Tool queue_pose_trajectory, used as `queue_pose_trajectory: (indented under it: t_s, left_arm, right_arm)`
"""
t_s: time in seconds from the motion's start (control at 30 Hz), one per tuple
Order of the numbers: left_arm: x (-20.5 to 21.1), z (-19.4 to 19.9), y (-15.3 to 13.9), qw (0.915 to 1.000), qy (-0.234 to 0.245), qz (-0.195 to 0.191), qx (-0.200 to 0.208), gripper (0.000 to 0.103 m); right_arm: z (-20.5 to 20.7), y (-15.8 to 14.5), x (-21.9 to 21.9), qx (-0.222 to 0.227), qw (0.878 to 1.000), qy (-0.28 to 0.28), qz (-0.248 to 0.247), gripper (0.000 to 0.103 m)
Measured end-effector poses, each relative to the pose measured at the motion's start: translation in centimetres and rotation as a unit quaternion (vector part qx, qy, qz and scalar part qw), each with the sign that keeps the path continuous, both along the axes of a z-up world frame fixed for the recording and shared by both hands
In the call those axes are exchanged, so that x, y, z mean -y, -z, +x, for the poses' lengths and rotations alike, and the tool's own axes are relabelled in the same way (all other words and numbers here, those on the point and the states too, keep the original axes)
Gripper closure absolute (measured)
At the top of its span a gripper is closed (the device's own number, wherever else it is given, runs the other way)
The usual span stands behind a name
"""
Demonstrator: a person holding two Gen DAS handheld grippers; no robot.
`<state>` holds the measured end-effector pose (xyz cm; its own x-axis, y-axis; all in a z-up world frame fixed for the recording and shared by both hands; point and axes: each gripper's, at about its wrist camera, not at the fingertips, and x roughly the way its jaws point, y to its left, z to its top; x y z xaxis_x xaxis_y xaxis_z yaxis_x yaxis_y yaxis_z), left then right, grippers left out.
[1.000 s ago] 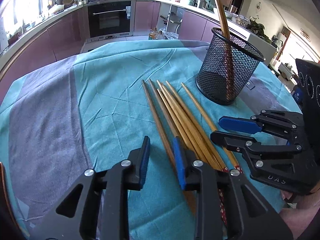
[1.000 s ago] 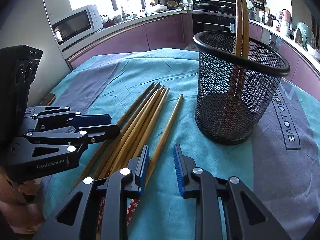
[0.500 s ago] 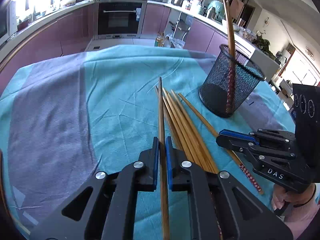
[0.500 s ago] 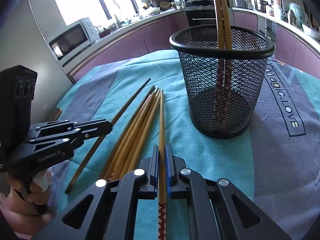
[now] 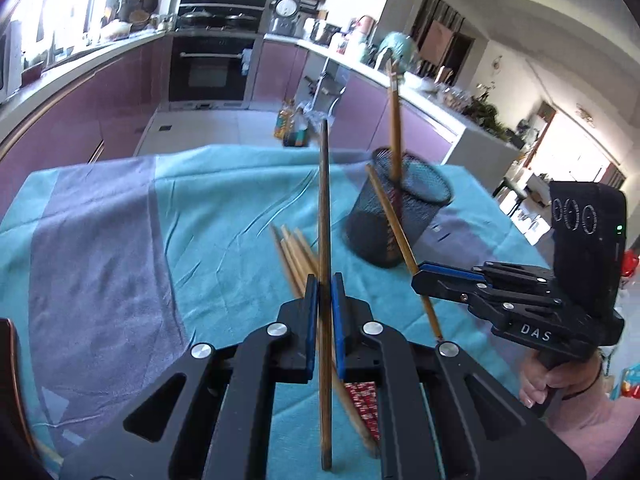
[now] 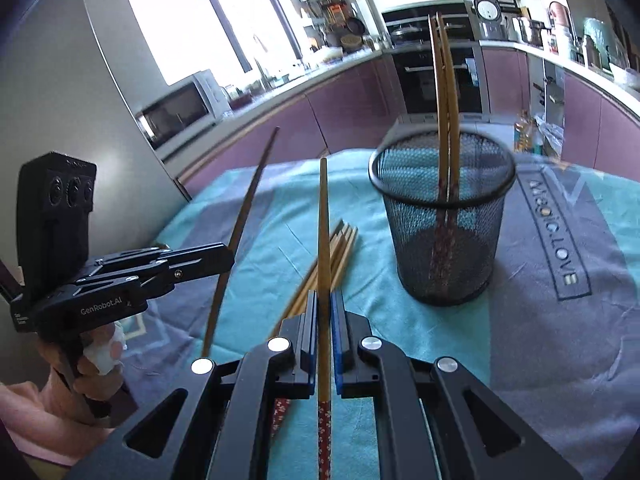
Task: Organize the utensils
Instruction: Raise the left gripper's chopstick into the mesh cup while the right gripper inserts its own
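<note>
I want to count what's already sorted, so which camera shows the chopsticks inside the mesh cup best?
The right wrist view: the cup is near and sharp, with two chopsticks standing in it, patterned ends down. In the left wrist view the cup is farther and blurred, and they merge into one stick.

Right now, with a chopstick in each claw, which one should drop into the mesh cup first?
Right. The right claw sits closer to the mesh cup, which looms large just ahead-right of its chopstick. The left claw is farther, with the right one between.
</note>
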<state>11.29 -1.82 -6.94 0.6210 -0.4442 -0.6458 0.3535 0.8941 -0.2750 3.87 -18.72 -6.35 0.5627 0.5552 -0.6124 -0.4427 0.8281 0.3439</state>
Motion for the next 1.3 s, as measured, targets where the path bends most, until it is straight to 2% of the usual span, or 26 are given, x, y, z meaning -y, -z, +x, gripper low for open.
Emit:
queue_pose_trajectory:
  t_s: [0.4,0.77,1.1,1.2,1.3]
  left_arm:
    - [-0.7,-1.8,-5.6,0.9965,0.027,-0.050,0.061,0.096]
    - [1.0,-0.2,-10.1,0.9900,0.031,-0.090,0.104,0.096]
    - [4.1,1.8,-14.7,0.9842,0.042,-0.077,0.154,0.096]
    - [5.2,2.4,-15.1,0.9848,0.045,-0.062,0.155,0.096]
    - [6.5,3.2,-14.5,0.9882,0.049,-0.036,0.141,0.096]
  right_arm:
    - [-0.9,-4.3,3.3,0.062,0.997,0.027,0.032,0.097]
    - [0.9,-8.9,5.2,0.131,0.990,0.050,0.030,0.097]
    - [1.8,-12.5,6.0,0.181,0.981,0.072,0.021,0.097]
    - [2.9,-12.4,6.1,0.177,0.981,0.074,0.015,0.097]
    - [3.7,-11.7,5.7,0.165,0.984,0.073,0.002,0.097]
